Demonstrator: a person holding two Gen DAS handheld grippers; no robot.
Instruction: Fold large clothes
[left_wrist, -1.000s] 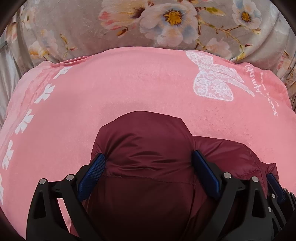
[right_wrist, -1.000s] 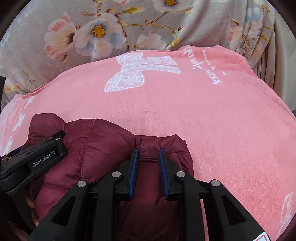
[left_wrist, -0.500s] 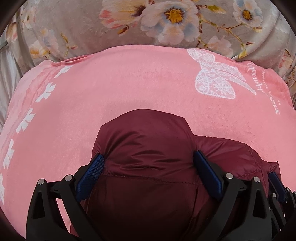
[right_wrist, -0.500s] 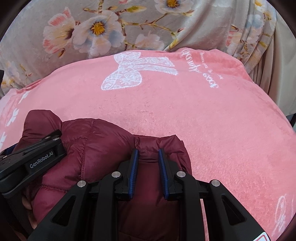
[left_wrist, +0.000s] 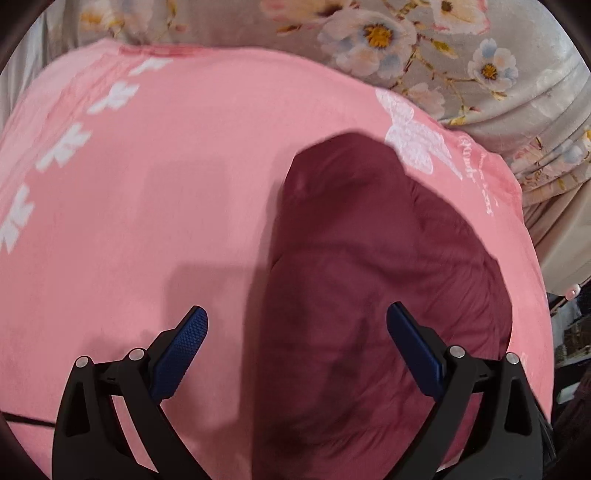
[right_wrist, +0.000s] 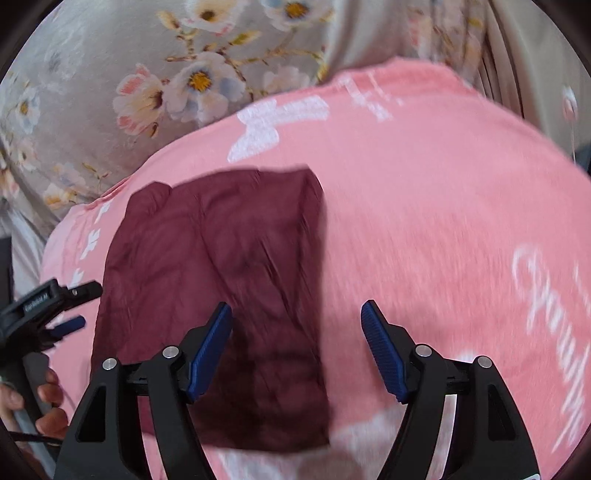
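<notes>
A dark maroon puffer jacket (left_wrist: 376, 280) lies folded into a compact block on a pink blanket (left_wrist: 147, 206). In the right wrist view the jacket (right_wrist: 221, 273) is a rough rectangle left of centre. My left gripper (left_wrist: 295, 328) is open and empty, raised above the jacket's left edge. My right gripper (right_wrist: 295, 325) is open and empty, raised above the jacket's right edge. The left gripper also shows at the left edge of the right wrist view (right_wrist: 62, 306), held in a hand. Both views are motion-blurred.
The pink blanket (right_wrist: 443, 221) has white bow and script prints. Grey floral bedding (left_wrist: 424, 44) lies beyond it, also in the right wrist view (right_wrist: 147, 74). Beige fabric and dark clutter sit off the bed's right side (left_wrist: 561, 258).
Both grippers let go of the jacket and pulled up and back. The right gripper opened wide. The jacket now lies flat and free on the blanket.
</notes>
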